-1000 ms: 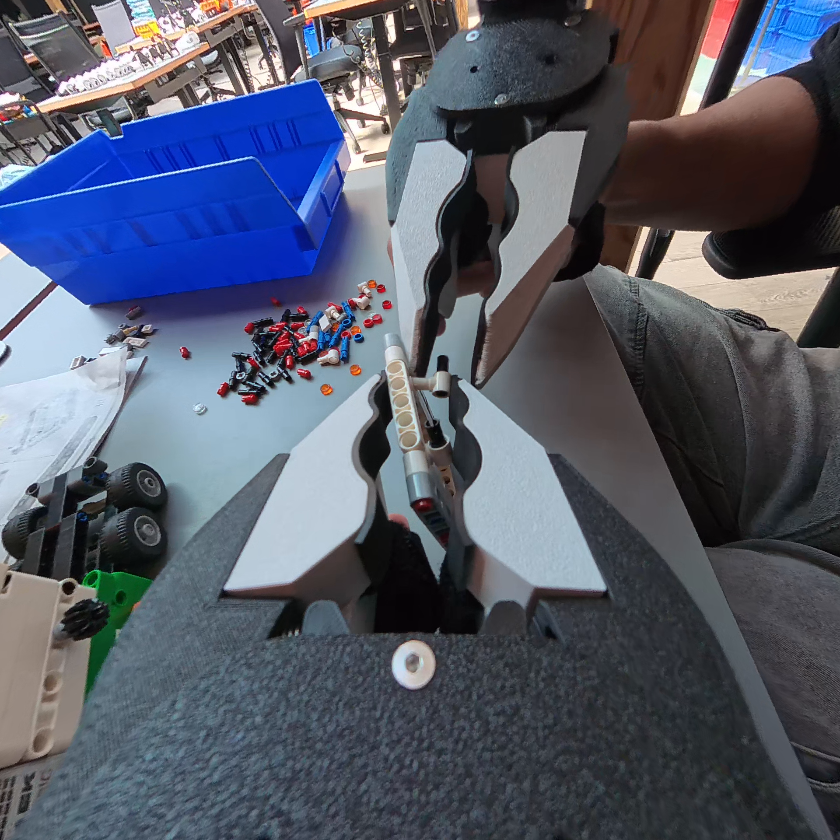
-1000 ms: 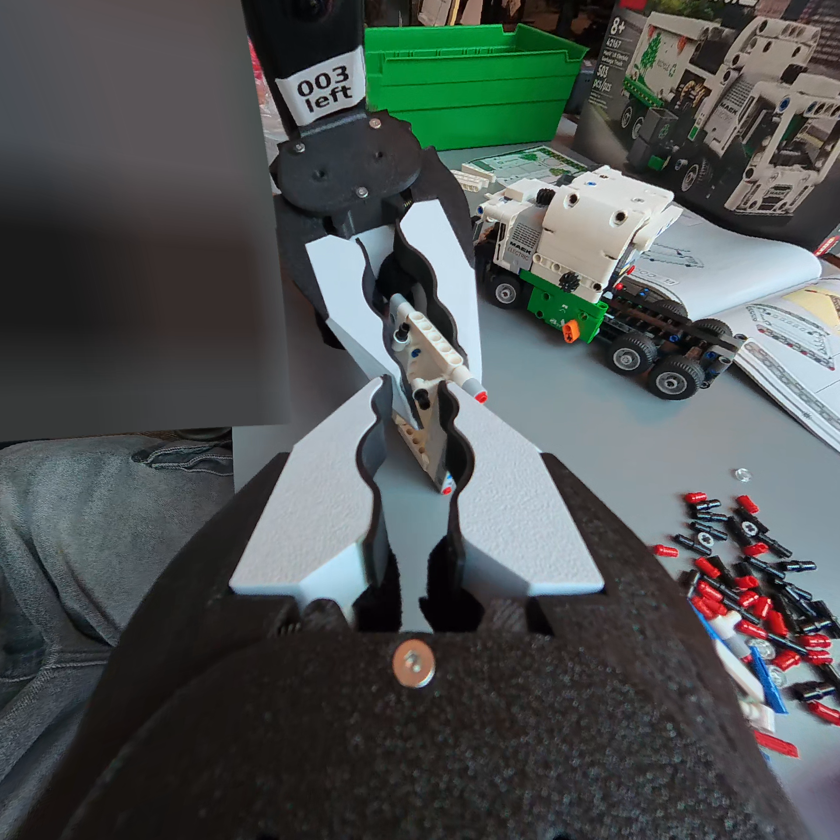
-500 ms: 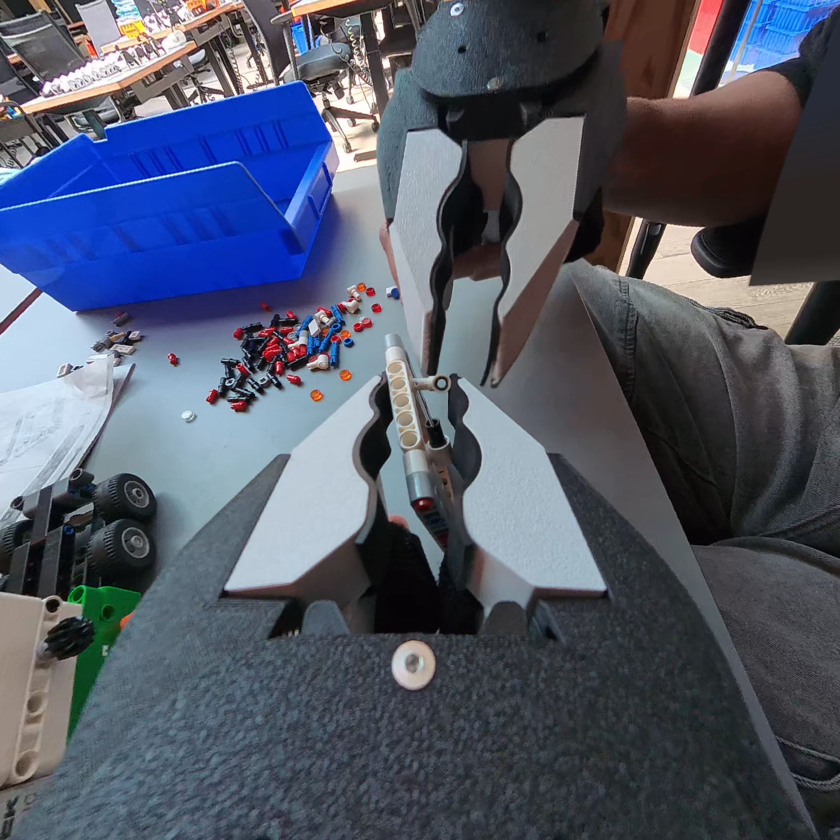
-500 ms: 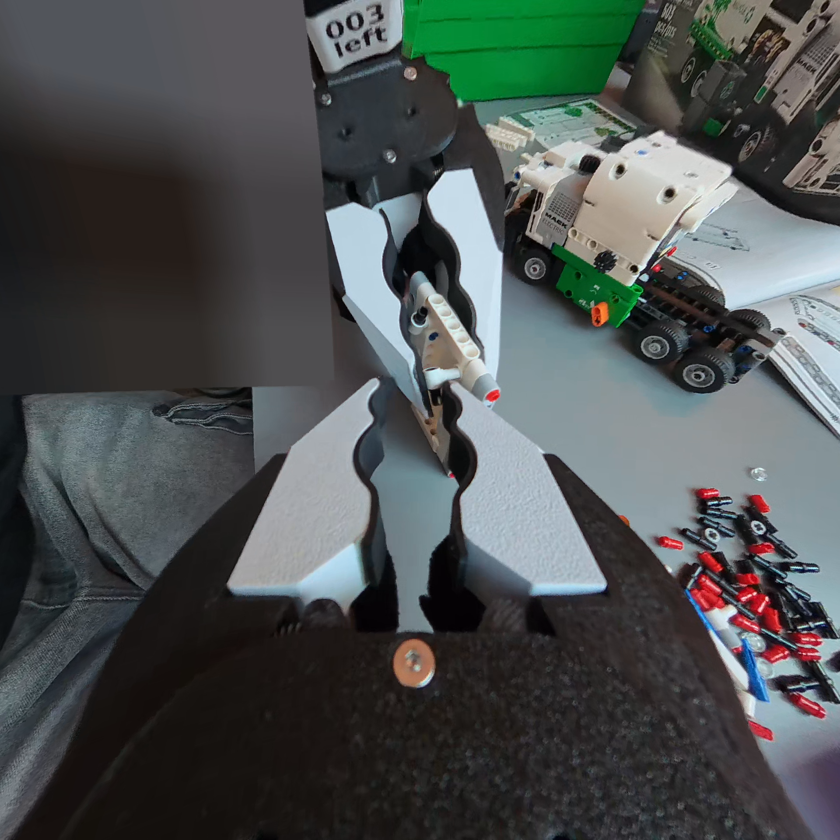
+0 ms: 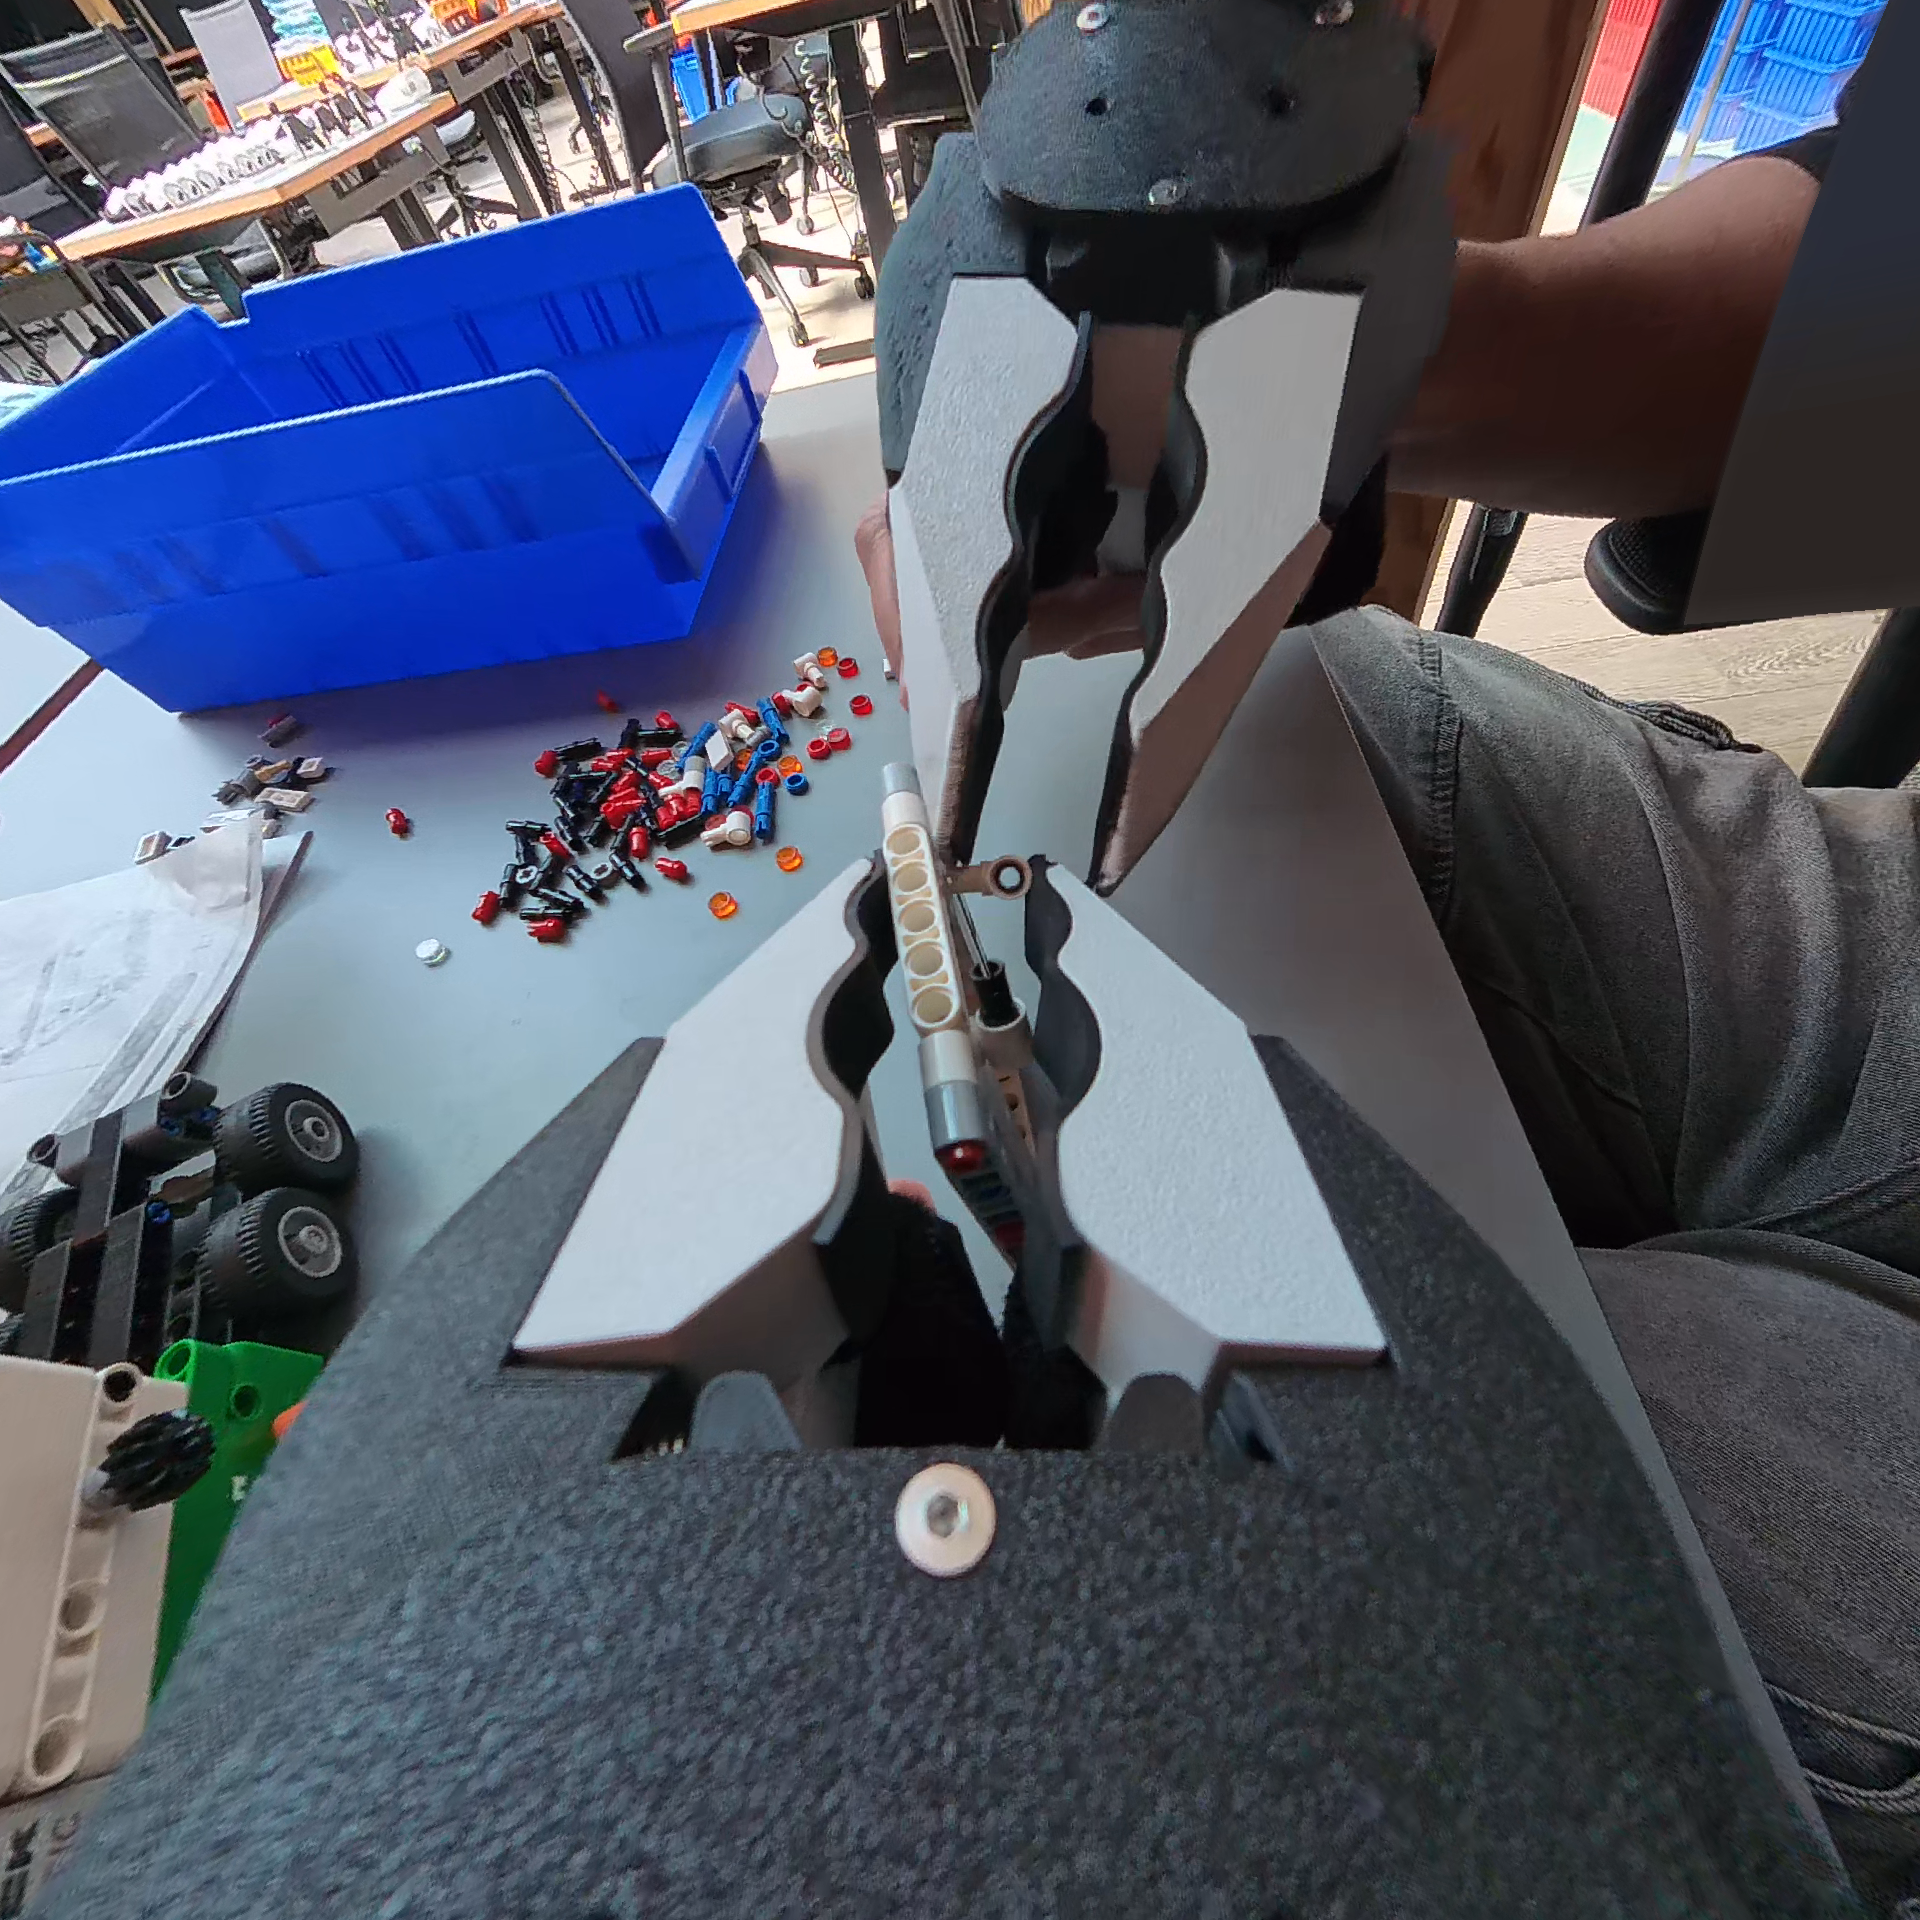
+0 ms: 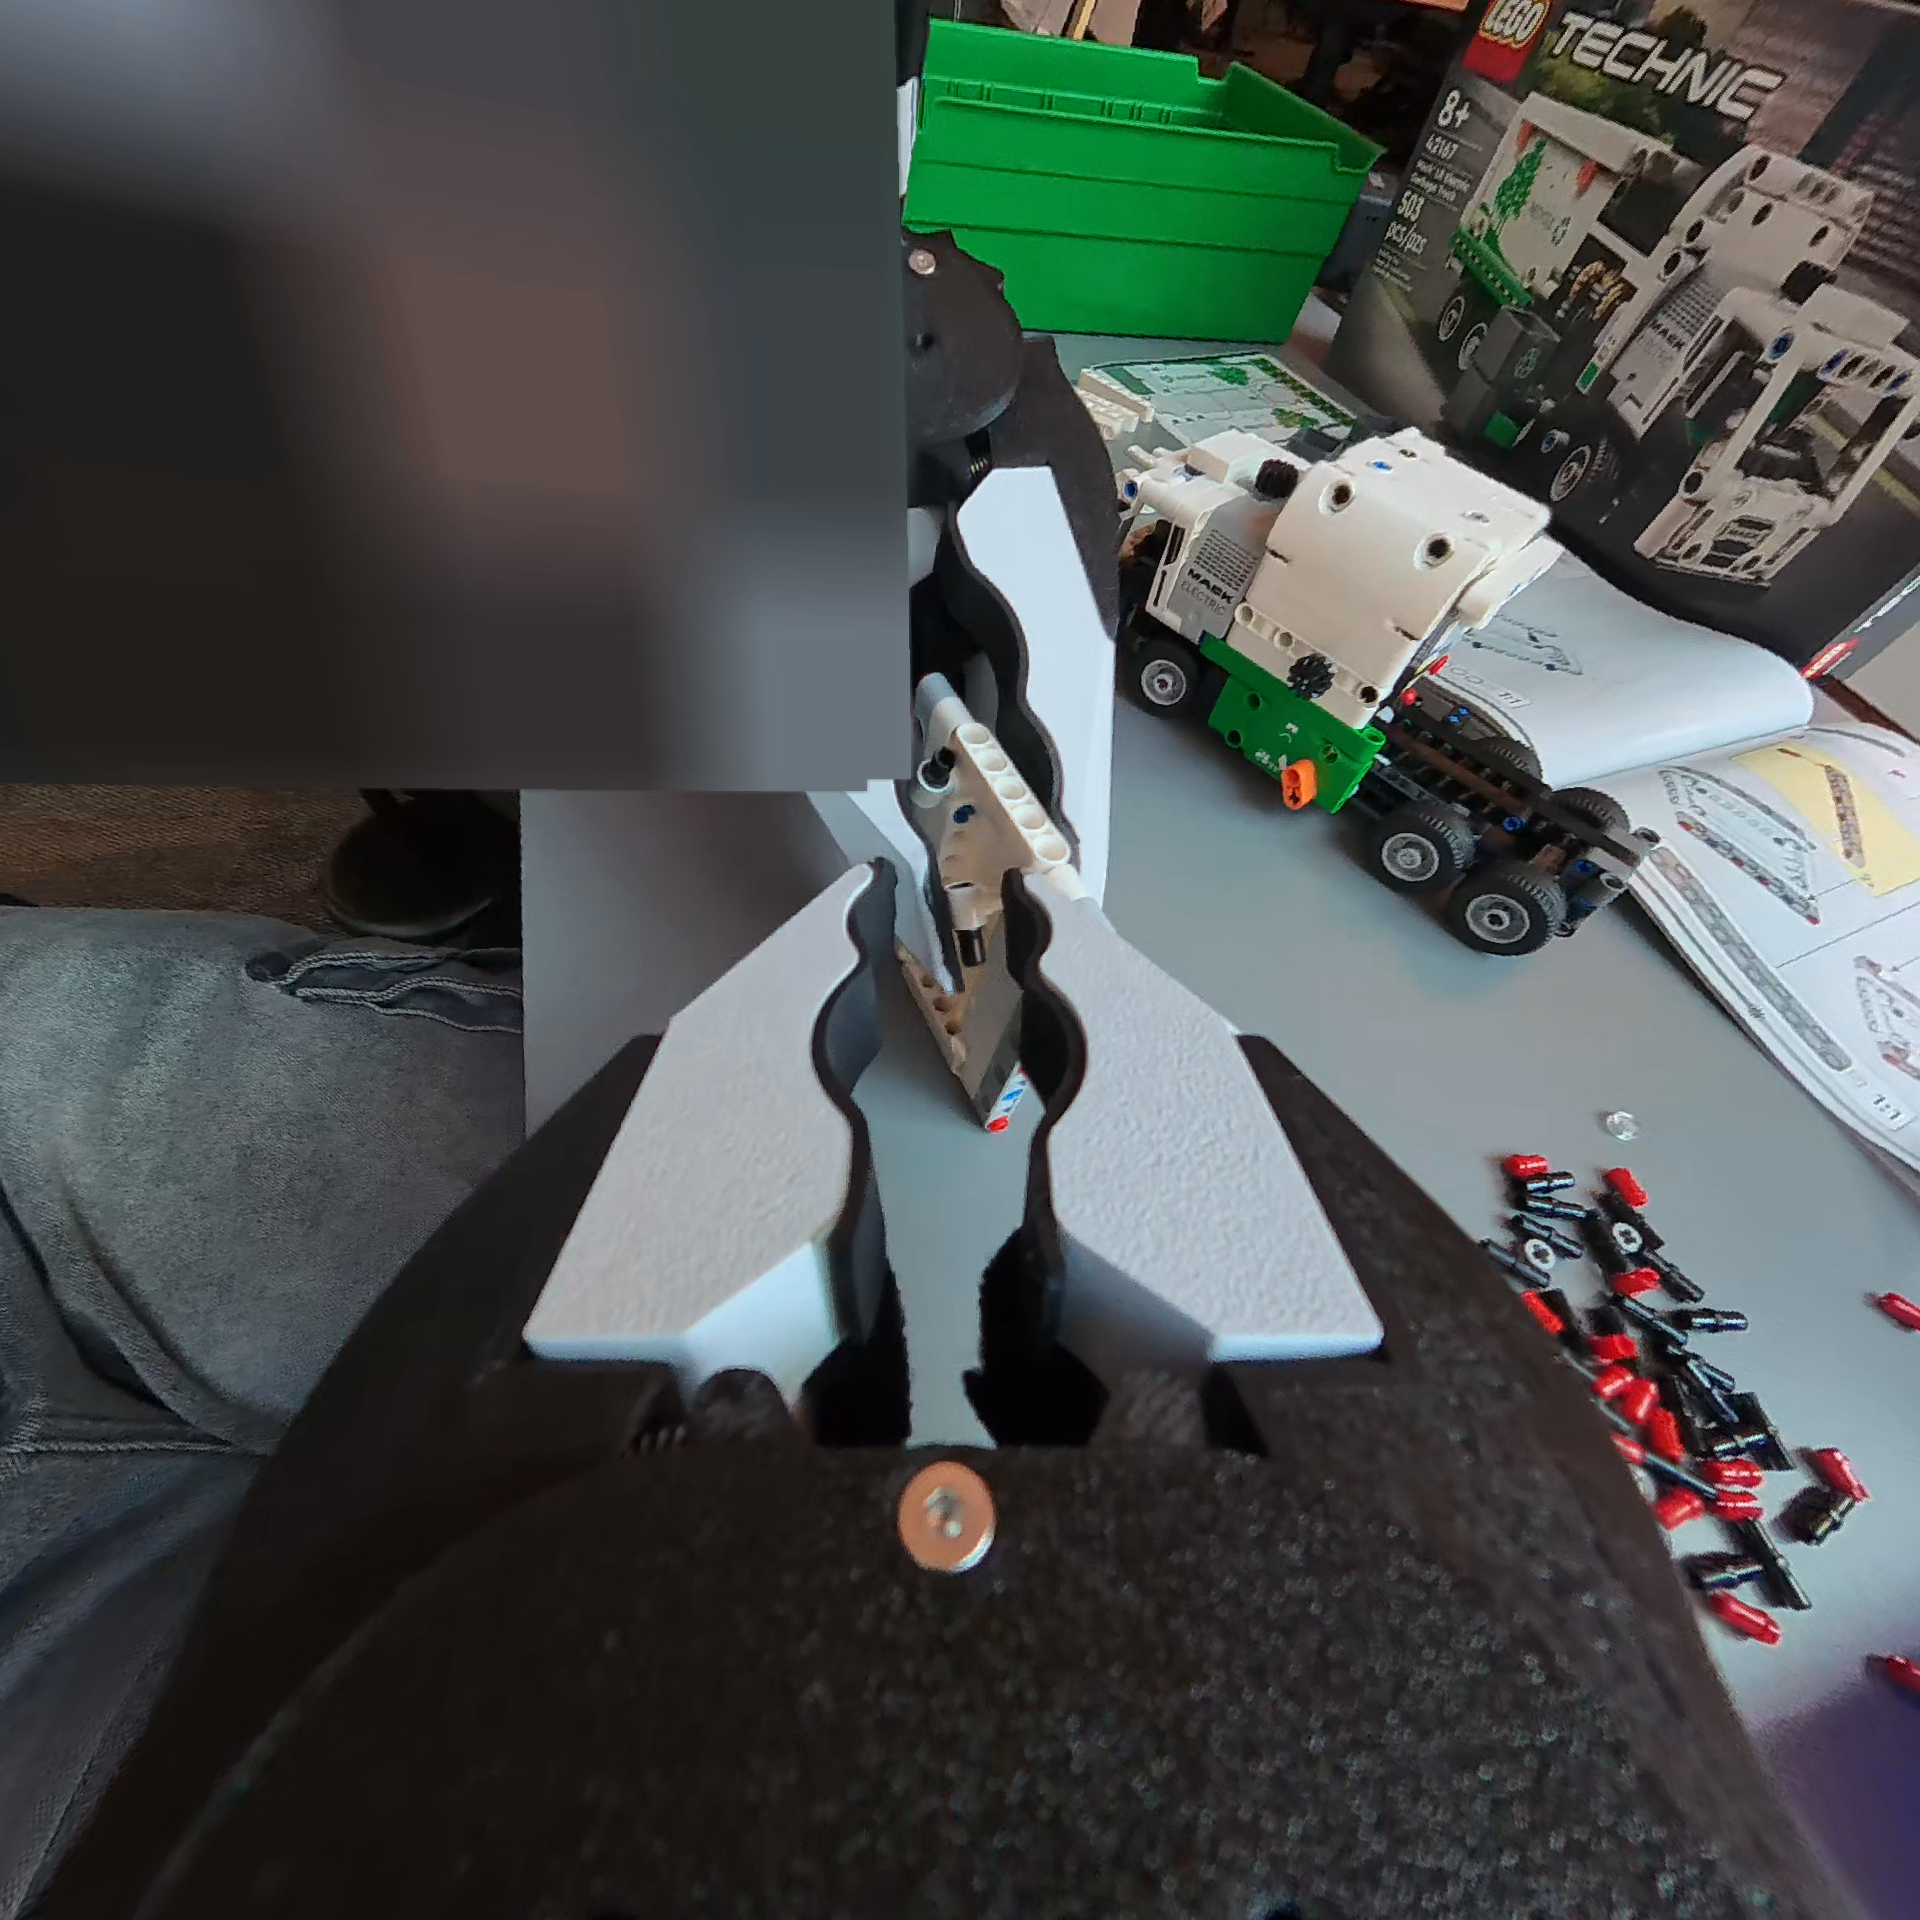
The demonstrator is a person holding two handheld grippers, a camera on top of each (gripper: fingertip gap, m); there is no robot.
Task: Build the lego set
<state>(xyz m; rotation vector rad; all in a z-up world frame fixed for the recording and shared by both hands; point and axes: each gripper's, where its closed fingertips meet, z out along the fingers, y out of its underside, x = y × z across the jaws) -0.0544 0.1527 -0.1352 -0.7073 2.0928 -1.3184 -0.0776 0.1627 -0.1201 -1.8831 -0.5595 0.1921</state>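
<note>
My left gripper is shut on a small lego subassembly: a white holed beam, a grey cylinder with a red tip and tan parts. It holds it above the table near the front edge. My right gripper faces it from above, open, with its fingertips on either side of the subassembly's tan connector end. In the right wrist view the subassembly reaches in between the open fingers of my right gripper. The left gripper is partly hidden by a blurred patch.
A half-built white and green truck stands on the grey table, beside an open instruction booklet. A pile of small red, black and blue pins lies before a blue bin. A green bin and the set box stand behind. A person's leg is at the table edge.
My right gripper has come closer to the subassembly and its jaws stand a little wider around the connector end. My left gripper keeps its hold and has barely moved.
</note>
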